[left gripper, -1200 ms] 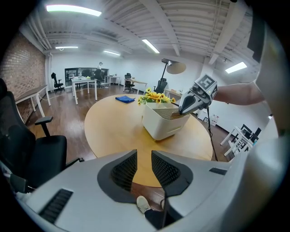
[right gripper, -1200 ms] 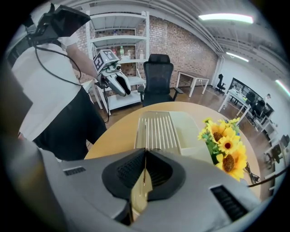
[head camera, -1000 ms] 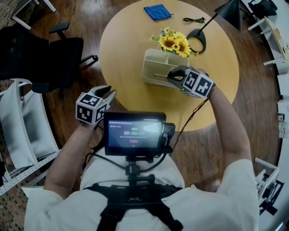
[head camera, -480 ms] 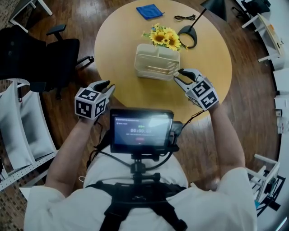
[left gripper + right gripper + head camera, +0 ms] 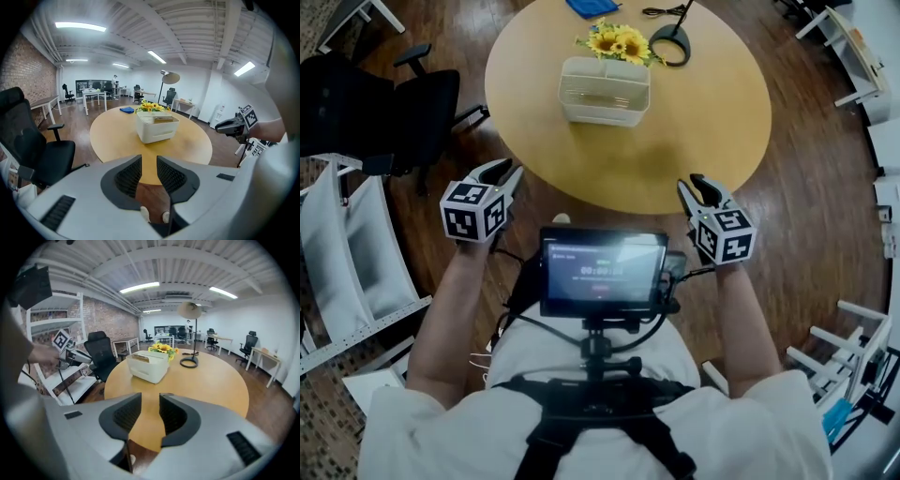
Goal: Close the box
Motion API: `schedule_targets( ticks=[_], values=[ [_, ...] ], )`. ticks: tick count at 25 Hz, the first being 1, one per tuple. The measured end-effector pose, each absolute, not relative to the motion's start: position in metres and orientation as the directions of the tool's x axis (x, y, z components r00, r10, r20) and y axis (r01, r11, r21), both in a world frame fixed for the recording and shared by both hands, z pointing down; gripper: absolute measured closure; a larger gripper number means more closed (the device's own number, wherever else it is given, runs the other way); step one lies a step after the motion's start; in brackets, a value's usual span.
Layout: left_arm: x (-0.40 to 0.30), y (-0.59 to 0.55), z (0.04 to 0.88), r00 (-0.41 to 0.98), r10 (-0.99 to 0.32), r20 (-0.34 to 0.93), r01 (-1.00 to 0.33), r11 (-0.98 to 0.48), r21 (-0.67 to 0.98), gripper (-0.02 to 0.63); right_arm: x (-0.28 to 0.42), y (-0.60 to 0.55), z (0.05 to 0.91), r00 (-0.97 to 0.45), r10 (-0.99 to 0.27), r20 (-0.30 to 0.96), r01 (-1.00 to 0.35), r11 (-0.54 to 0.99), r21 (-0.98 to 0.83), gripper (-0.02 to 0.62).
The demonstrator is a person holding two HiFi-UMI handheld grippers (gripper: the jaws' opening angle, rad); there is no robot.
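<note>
A cream box [image 5: 603, 91] with a ribbed top stands on the far half of the round wooden table [image 5: 694, 141]; its top lies flat. It also shows in the left gripper view [image 5: 157, 127] and the right gripper view [image 5: 147, 365]. My left gripper [image 5: 504, 174] hovers off the table's near left edge, open, with nothing between its jaws [image 5: 149, 159]. Off the near right edge, my right gripper [image 5: 697, 187] is also open and empty [image 5: 150, 397]. Both are well short of the box.
Sunflowers [image 5: 616, 41], a lamp's ring base [image 5: 670, 42] and a blue cloth [image 5: 591, 7] lie beyond the box. A black office chair [image 5: 384, 108] and white shelving [image 5: 347, 262] stand at the left. A screen rig [image 5: 602, 272] hangs at my chest.
My right gripper has left the box's front right corner, opened, and drawn back off the table's near edge. The left gripper stayed about where it was.
</note>
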State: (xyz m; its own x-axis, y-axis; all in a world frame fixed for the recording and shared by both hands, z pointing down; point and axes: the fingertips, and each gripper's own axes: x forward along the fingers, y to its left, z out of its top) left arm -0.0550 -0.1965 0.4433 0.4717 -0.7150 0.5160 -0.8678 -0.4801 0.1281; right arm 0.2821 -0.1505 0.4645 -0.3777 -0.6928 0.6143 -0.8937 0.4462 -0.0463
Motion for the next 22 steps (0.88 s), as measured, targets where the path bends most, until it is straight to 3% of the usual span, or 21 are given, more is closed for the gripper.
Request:
schedule_targets(
  ticks=[5,7,12,22],
  values=[
    [-0.052,-0.148,0.446,0.484,-0.706,0.518,-0.858,-0.498,0.122,0.500,0.291,-0.084,0.470,-0.348,-0.718,0.603,-0.933,0.327,-0.150,0.468],
    [-0.050,-0.141,0.448,0.486,-0.699,0.525,-0.854,-0.509,0.113,0.500,0.292,-0.069,0.475,-0.338,-0.718,0.608,-0.939,0.301,-0.167,0.431],
    [-0.043,-0.129,0.445,0.487,-0.699,0.523,-0.847,-0.525,0.086,0.500,0.301,-0.045,0.482,-0.309,-0.713,0.629,-0.950,0.256,-0.177,0.420],
    [-0.163,-0.026,0.432,0.413,-0.785,0.462,-0.903,-0.418,0.097,0.500,0.233,0.019,0.463,-0.270,-0.745,0.610,-0.959,0.266,-0.099,0.402]
  ],
)
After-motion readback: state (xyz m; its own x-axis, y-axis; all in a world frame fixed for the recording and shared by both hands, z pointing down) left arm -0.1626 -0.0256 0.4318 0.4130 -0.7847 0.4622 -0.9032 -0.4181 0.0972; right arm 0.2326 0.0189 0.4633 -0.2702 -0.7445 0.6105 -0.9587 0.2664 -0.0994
